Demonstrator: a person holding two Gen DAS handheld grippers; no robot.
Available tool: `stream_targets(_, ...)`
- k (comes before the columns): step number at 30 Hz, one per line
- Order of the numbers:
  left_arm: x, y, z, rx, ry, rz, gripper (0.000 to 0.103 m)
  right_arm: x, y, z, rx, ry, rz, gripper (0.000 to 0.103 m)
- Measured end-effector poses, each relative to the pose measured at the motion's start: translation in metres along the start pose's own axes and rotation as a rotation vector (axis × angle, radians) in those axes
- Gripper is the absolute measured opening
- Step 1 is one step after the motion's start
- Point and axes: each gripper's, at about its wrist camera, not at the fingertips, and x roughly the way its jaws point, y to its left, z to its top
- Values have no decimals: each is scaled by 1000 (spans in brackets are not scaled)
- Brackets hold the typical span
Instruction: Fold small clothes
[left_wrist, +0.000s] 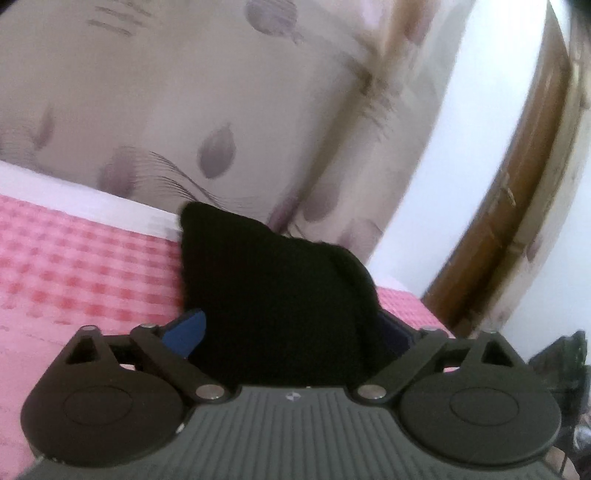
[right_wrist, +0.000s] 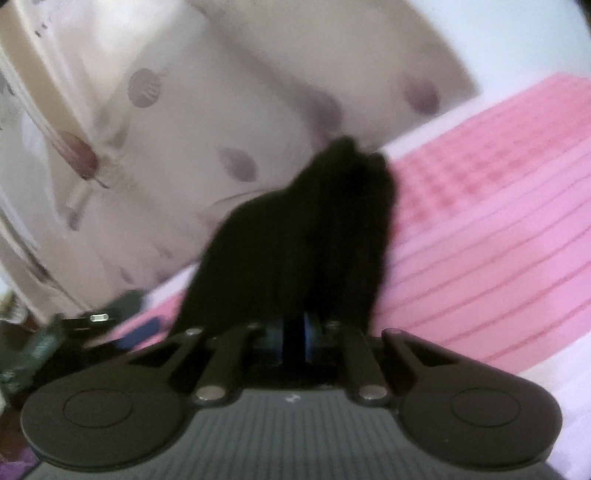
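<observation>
A small black garment (left_wrist: 273, 280) stands bunched up above the pink checked bedspread (left_wrist: 74, 266). In the left wrist view its lower part fills the gap between the blue fingers (left_wrist: 184, 328) of my left gripper (left_wrist: 291, 325). Those jaws stand wide apart, and I cannot see the pads pressing the cloth. In the blurred right wrist view the same black garment (right_wrist: 314, 229) rises from my right gripper (right_wrist: 295, 328). Its fingers are drawn close together with a thin strip of black cloth pinched between them, over the pink bedspread (right_wrist: 498, 206).
A beige curtain with purple leaf prints (left_wrist: 221, 92) hangs behind the bed. A white wall and a brown wooden door frame (left_wrist: 517, 221) are at the right. Dark clutter (right_wrist: 74, 332) sits past the bed's edge at the lower left of the right wrist view.
</observation>
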Motion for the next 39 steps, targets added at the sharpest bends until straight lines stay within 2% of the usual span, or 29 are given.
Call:
stream_targets(2, 12, -9, -4, 82, 3, 28, 96, 6, -3, 0, -23, 31, -75, 9)
stream_targets(4, 27, -12, -12, 149, 59, 94, 93, 3, -16, 5, 20, 53, -58, 11)
stream_targets(6, 30, -6, -23, 174, 81, 111, 93, -3, -27, 10, 51, 71, -29, 19)
stream_targets(9, 30, 5, -24, 128, 127, 147, 93, -18, -30, 25, 53, 33, 33, 23)
stream_targets(11, 34, 23, -21, 25, 160, 137, 95, -23, -22, 45, -12, -20, 2, 29)
stream_targets(12, 33, 27, -19, 1, 144, 131, 96, -19, -16, 59, -65, -31, -28, 30)
stream_targets(14, 31, 31, -19, -17, 133, 126, 95, -3, -7, 81, -138, -48, -79, 31)
stream_targets(17, 27, 27, -22, 4, 116, 143, 95, 42, 5, 110, -213, -49, -137, 31)
stream_targets(20, 24, 28, -23, -5, 109, 152, 96, 86, 9, 124, -260, -35, -189, 30)
stream_targets(21, 24, 28, -23, -10, 105, 156, 97, 102, 8, 127, -269, -13, -221, 27)
stream_targets(22, 24, 27, -23, -15, 101, 160, 97, 114, 3, 129, -275, -1, -251, 14)
stream_targets(23, 24, 26, -21, -19, 99, 163, 97, 122, -1, 129, -292, 1, -287, 10)
stream_targets(25, 24, 27, -21, -26, 95, 163, 97, 125, -17, 128, -280, -31, -345, 10)
stream_targets(27, 24, 28, -21, -30, 94, 159, 98, 122, -35, 121, -232, -30, -315, 10)
stream_targets(30, 24, 28, -20, -29, 94, 158, 98, 118, -40, 116, -225, -47, -285, 10)
stream_targets(32, 24, 29, -20, -28, 93, 155, 100, 109, -44, 119, -169, -65, -266, 15)
stream_targets(34, 25, 28, -21, -31, 96, 158, 100, 97, -36, 121, -153, -116, -256, 18)
stream_targets(36, 24, 27, -21, -30, 96, 159, 101, 82, -11, 115, -230, -153, -251, 18)
stream_targets(39, 25, 26, -21, -23, 101, 161, 102, 75, 25, 96, -374, -135, -246, 17)
